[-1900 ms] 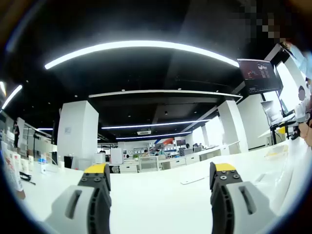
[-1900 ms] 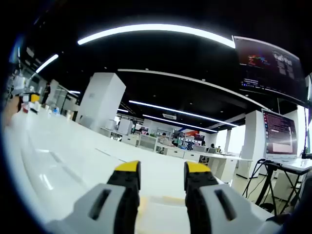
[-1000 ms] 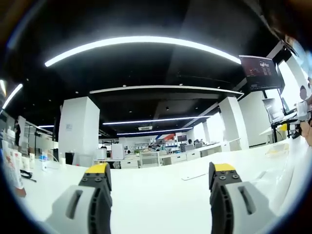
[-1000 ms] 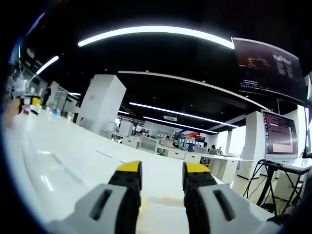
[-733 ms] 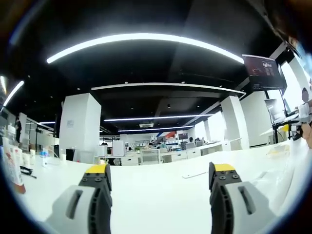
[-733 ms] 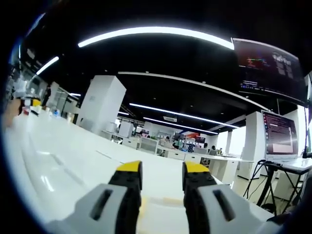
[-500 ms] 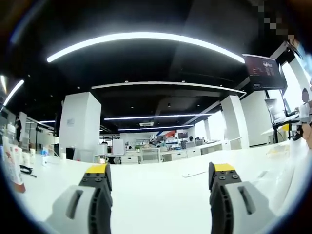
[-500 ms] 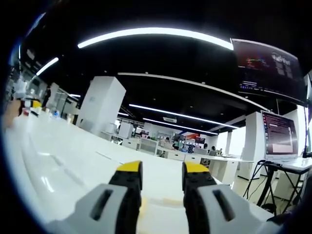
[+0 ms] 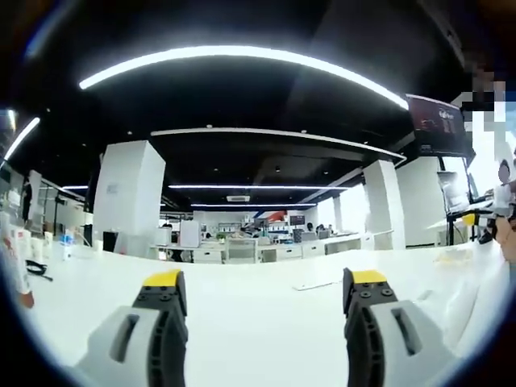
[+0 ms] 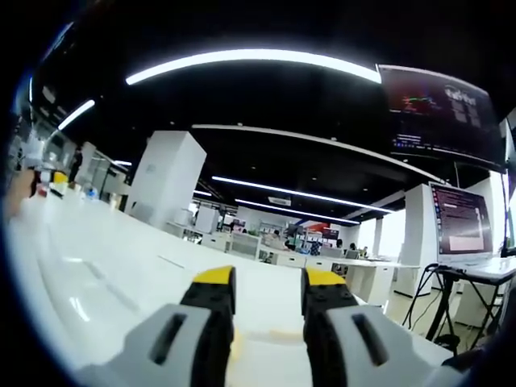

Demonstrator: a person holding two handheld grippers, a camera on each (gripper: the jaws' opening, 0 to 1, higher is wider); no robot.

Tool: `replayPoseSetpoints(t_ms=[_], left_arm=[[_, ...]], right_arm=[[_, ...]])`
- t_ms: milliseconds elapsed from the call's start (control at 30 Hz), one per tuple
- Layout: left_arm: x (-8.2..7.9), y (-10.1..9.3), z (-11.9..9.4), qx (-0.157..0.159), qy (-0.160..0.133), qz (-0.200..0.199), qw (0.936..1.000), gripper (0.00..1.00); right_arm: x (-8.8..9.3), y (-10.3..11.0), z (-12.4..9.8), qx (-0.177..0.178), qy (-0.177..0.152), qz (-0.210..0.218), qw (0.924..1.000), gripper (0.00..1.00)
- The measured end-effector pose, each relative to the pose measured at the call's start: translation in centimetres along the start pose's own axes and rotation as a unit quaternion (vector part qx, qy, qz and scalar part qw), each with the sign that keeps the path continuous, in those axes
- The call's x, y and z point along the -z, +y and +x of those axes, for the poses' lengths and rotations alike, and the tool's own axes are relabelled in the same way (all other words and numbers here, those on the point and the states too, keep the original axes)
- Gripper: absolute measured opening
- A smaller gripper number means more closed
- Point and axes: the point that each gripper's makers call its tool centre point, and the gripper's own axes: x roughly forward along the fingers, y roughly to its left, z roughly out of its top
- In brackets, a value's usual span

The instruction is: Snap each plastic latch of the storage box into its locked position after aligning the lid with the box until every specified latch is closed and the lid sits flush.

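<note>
White lid (image 10: 121,282) overexposed, latches indistinct; left gripper (image 9: 258,284) jaws wide apart; right gripper (image 10: 264,282) jaws narrowly apart.

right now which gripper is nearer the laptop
Right. The laptop sits close beside the right gripper, to its right; from the left gripper it shows small, far right.

Both the left gripper (image 9: 262,294) and the right gripper (image 10: 264,290) are grey with black inner faces and yellow tips. The table (image 9: 258,310) is white. Far off, the pillar (image 9: 123,197) is white under a black ceiling (image 10: 266,113).
</note>
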Motion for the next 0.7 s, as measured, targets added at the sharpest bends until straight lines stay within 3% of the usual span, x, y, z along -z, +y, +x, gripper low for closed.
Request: replayPoseSetpoints(t_ms=[400,700], left_arm=[[-2.2,-3.4,1.1,0.053,-0.001,0.003,0.9986,0.77],[-3.9,-5.2,1.6,0.075,-0.013,-0.008,0.9971,0.77]], right_arm=[[-0.4,0.0,-0.2,0.001,-0.008,0.001,1.0000,0.32],[-0.4,-0.3,-0.3,0.006,-0.009,-0.010,0.9999,0.32]])
